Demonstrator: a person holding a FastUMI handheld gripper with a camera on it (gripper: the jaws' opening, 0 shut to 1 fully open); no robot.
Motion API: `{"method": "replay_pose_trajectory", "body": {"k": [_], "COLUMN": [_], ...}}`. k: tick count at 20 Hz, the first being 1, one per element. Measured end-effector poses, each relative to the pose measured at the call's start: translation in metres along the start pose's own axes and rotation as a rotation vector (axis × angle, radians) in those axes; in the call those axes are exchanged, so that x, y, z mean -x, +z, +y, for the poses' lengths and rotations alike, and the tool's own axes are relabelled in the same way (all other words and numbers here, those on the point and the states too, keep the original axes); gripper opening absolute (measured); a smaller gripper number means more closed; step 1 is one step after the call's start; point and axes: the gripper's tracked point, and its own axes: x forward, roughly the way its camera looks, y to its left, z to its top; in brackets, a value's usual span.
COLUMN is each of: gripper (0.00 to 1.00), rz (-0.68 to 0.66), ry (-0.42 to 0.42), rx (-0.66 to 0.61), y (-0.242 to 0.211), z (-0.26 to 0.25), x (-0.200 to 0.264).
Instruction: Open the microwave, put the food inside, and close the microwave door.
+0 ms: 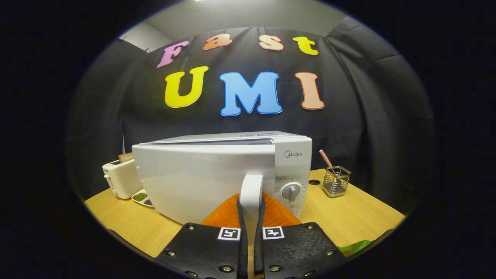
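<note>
A white microwave (294, 162) stands on the wooden table (360, 217), just ahead of my fingers. Its door (193, 178) swings out a little toward me, with a dark gap along its top edge. The white upright door handle (251, 186) sits between my two fingers. My gripper (251, 205) is shut on that handle, its orange fingers (226, 215) pressing from both sides. The control knob (290, 191) is to the right of the handle. A green object (356, 246) peeks out at the table's near edge, right of my fingers; I cannot tell what it is.
A white toaster (120, 178) with a slice of bread stands left of the microwave. A small white dish (142, 197) with green and dark bits lies beside it. A wire holder (335, 181) with a striped stick stands to the right, near a small black disc (314, 182).
</note>
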Motion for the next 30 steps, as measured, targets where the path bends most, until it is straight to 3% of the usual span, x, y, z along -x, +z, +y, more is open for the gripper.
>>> {"method": "replay_pose_trajectory", "body": {"k": [2,5,15,30], "gripper": [0.07,0.25,0.27,0.28], "rz": [0.008,0.020,0.012,0.048], "ry": [0.031,0.106,0.259,0.561], "rx": [-0.001,-0.027,0.028,0.107], "y": [-0.003,-0.006,-0.017,-0.039], "z": [0.009,0.022,0.054,0.162], "x": [0.016,0.039,0.099,0.186]}}
